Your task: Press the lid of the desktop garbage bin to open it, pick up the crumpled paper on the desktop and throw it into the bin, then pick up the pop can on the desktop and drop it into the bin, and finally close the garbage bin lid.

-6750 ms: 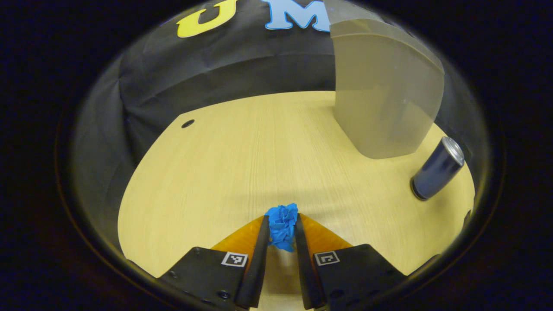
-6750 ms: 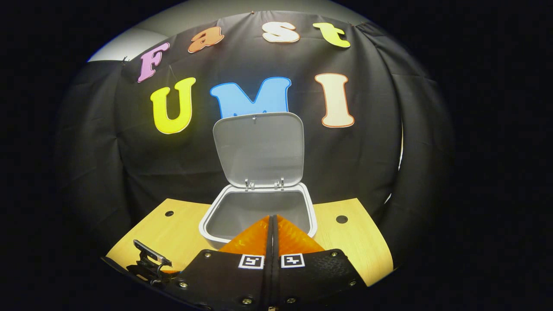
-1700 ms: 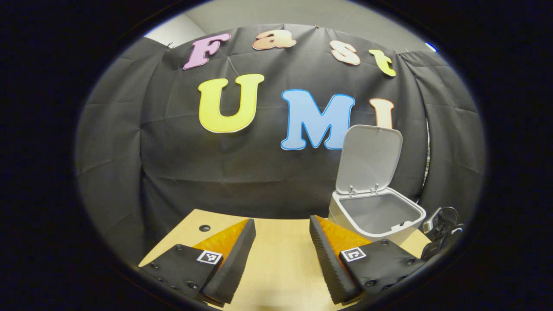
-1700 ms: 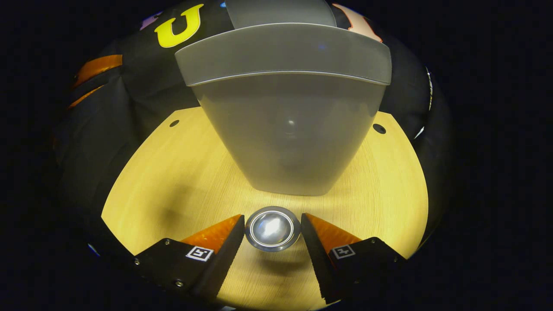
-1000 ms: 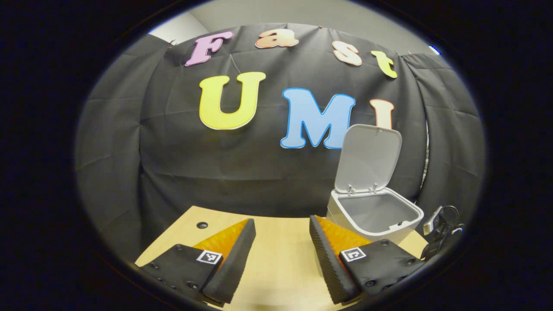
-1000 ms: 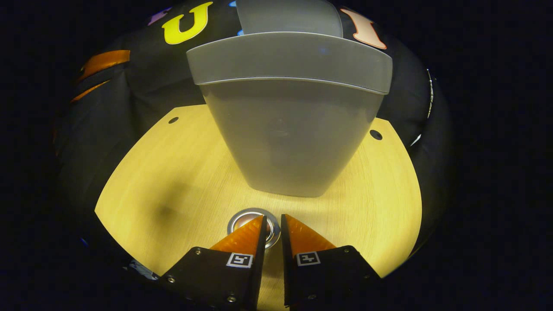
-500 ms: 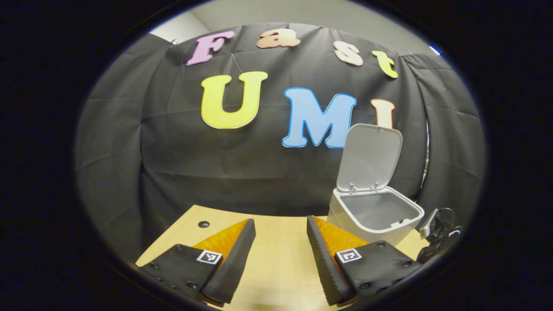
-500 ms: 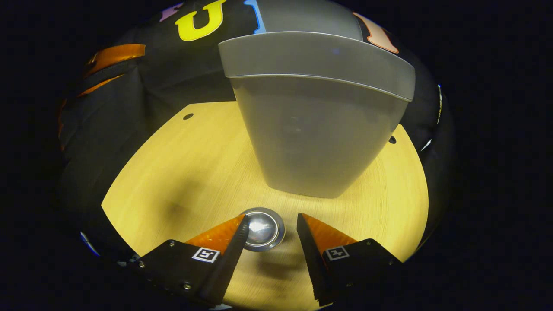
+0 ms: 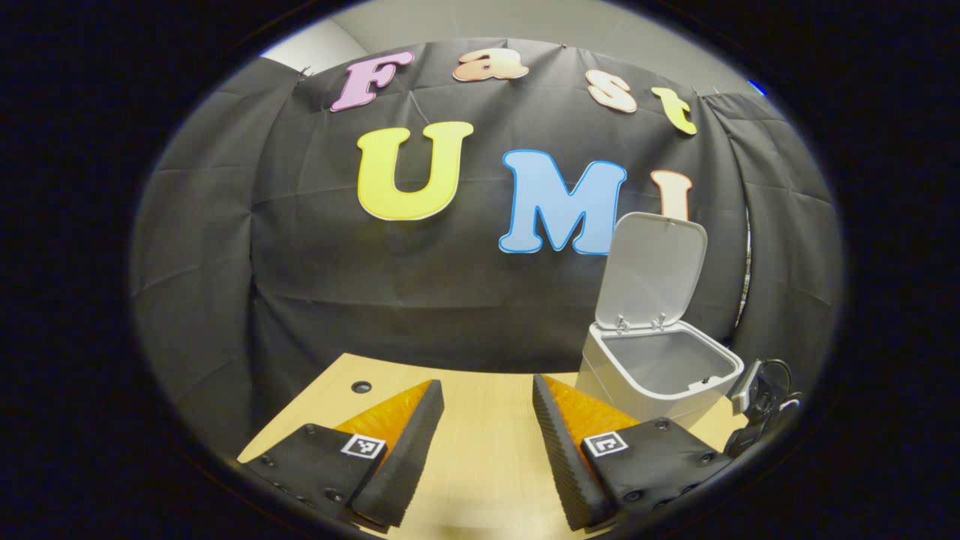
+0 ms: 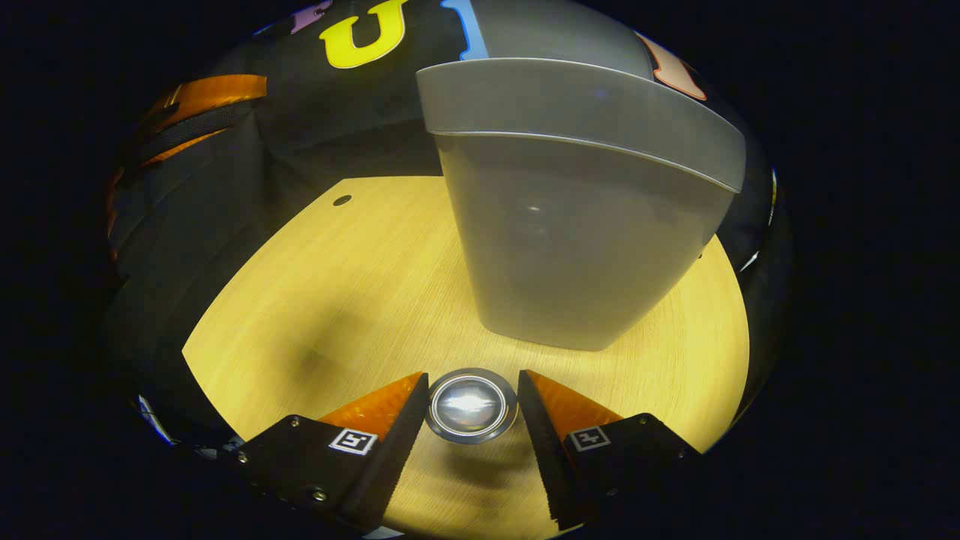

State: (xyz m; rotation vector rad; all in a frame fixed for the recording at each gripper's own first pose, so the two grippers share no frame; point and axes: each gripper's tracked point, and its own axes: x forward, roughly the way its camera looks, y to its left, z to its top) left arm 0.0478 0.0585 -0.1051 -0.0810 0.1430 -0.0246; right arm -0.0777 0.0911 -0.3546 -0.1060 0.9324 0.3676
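Right hand-held gripper [image 10: 472, 409] points down at the can [image 10: 471, 405], which stands upright on the surface [image 10: 337, 300] just in front of the bin [image 10: 577, 225]; only its shiny end is visible, seen from above. The jaws are apart, one finger on each side of the can, close to its rim; whether either finger touches it cannot be told, and nothing shows a squeeze, so the grip is not yet made. Left hand-held gripper [image 9: 487, 450] is held off to the side with jaws wide apart and nothing between them, above the surface [image 9: 480, 465]. From there the bin [image 9: 660, 375] is seen at the right with its lid [image 9: 651, 270] standing up on the rear hinge and the mouth free. No paper can be seen on the surface; the inside of the bin is too shallow in view to say what lies in it. Judgement: step in hand is the can pickup. The can is probably empty, so light, thin-walled and easy to dent, with a smooth, slippery side. Best hold is across the body below the rim, fingers on opposite sides, centred so it does not pivot or squirt out as the jaws come together; moderate force only. The lift must clear the bin's rim, which sits well above the can's top.
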